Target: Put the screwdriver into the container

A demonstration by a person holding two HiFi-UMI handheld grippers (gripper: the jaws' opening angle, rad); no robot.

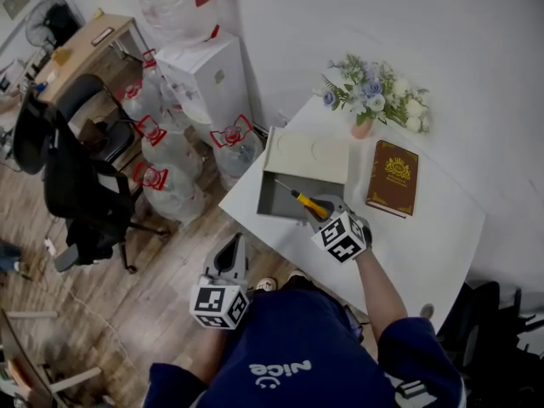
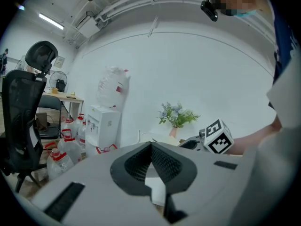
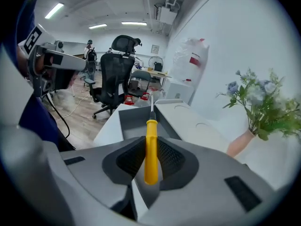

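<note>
Screwdriver [image 3: 151,149]: yellow handle and thin metal shaft, clamped by the handle in the right gripper and pointing forward, away from the person. The shaft reaches out over the open container; I cannot tell whether the tip touches anything.
Right gripper [image 3: 151,142]: its fingers [image 3: 129,157] press on the yellow handle from both sides. In the head view it is held above the worktop at the near edge of the container.
Container [image 1: 274,201]: a grey, open, shallow box near the left corner of the worktop, with only the screwdriver's shaft over it.
Lid [image 1: 310,153]: pale and flat, lying at the far side of the container and touching it.
Left gripper [image 2: 151,147]: its fingers [image 2: 136,164] meet at the tips with nothing between them. It is held off the worktop's edge, over the wooden floor and close to the person's body.
Worktop [image 1: 425,236]: white.
Book [image 1: 393,177]: brown with gold ornament, lying flat to the right of the lid.
Vase of flowers [image 1: 374,96]: stands behind the book, by the wall.
Beyond the worktop: a water dispenser [image 1: 208,79], water bottles [image 1: 161,155] on the floor and a black office chair [image 1: 81,185].
</note>
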